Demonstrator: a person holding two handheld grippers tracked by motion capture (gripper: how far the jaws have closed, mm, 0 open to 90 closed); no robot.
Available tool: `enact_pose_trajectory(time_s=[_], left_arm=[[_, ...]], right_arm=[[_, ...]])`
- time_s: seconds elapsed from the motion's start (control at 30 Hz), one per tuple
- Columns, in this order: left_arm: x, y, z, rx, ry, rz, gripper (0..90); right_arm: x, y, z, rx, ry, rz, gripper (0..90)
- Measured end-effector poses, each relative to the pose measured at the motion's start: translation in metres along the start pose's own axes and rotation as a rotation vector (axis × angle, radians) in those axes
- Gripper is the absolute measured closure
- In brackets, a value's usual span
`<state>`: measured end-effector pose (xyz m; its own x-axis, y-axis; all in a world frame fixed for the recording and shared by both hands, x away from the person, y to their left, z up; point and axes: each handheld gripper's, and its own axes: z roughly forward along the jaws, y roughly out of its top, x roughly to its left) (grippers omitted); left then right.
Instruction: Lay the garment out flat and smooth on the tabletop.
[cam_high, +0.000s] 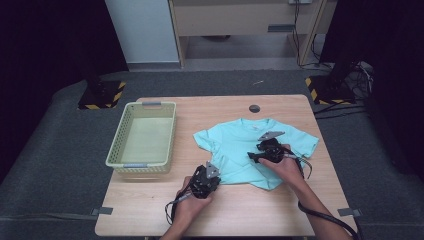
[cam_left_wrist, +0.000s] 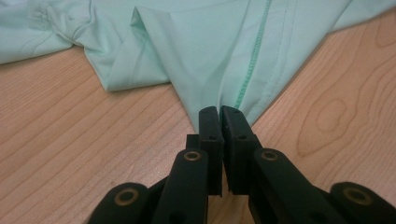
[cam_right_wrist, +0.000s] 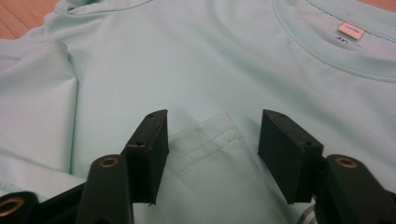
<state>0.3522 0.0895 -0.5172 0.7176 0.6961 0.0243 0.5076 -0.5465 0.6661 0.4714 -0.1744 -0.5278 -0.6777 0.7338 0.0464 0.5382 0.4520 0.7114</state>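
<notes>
A mint-green T-shirt (cam_high: 235, 142) lies spread on the wooden table (cam_high: 280, 205), collar toward the far edge. My left gripper (cam_high: 212, 172) is at the shirt's near left corner. In the left gripper view it (cam_left_wrist: 219, 113) is shut on the hem, and the T-shirt (cam_left_wrist: 210, 46) fabric pulls into a taut fold at the jaw tips. My right gripper (cam_high: 252, 156) rests on the shirt's middle, pointing left. In the right gripper view it (cam_right_wrist: 212, 128) stands open, straddling a folded-over hem corner (cam_right_wrist: 210, 154) that lies on the shirt's front. The collar label (cam_right_wrist: 351, 31) shows beyond it.
A pale yellow-green plastic basket (cam_high: 116, 145) stands empty on the table's left side. A dark round cable hole (cam_high: 254, 108) sits near the far edge. Bare wood runs along the near edge. Black stands with yellow-striped bases (cam_high: 100, 95) are on the floor behind.
</notes>
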Motion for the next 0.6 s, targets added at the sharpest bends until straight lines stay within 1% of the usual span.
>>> enact_pose_trajectory(time_s=[0.23, 0.37, 0.4, 0.5, 0.6], left_arm=[[-0.001, -0.005, -0.009, 0.009, -0.011, 0.013, 87.5], [0.001, -0.007, -0.017, 0.006, -0.013, 0.008, 87.5], [0.001, -0.008, -0.019, 0.002, -0.014, 0.004, 87.5], [0.001, -0.012, -0.024, 0.009, -0.010, 0.014, 87.5], [0.003, -0.016, -0.027, 0.007, -0.009, 0.006, 87.5]], right_arm=[[0.000, 0.001, -0.001, 0.013, -0.002, -0.003, 48.0], [-0.001, 0.003, -0.001, 0.016, -0.006, 0.003, 51.3], [-0.002, 0.003, -0.001, 0.016, -0.008, -0.003, 51.8], [-0.002, 0.006, -0.001, 0.015, -0.013, -0.011, 50.3], [-0.001, 0.008, 0.000, 0.020, -0.015, -0.012, 46.5]])
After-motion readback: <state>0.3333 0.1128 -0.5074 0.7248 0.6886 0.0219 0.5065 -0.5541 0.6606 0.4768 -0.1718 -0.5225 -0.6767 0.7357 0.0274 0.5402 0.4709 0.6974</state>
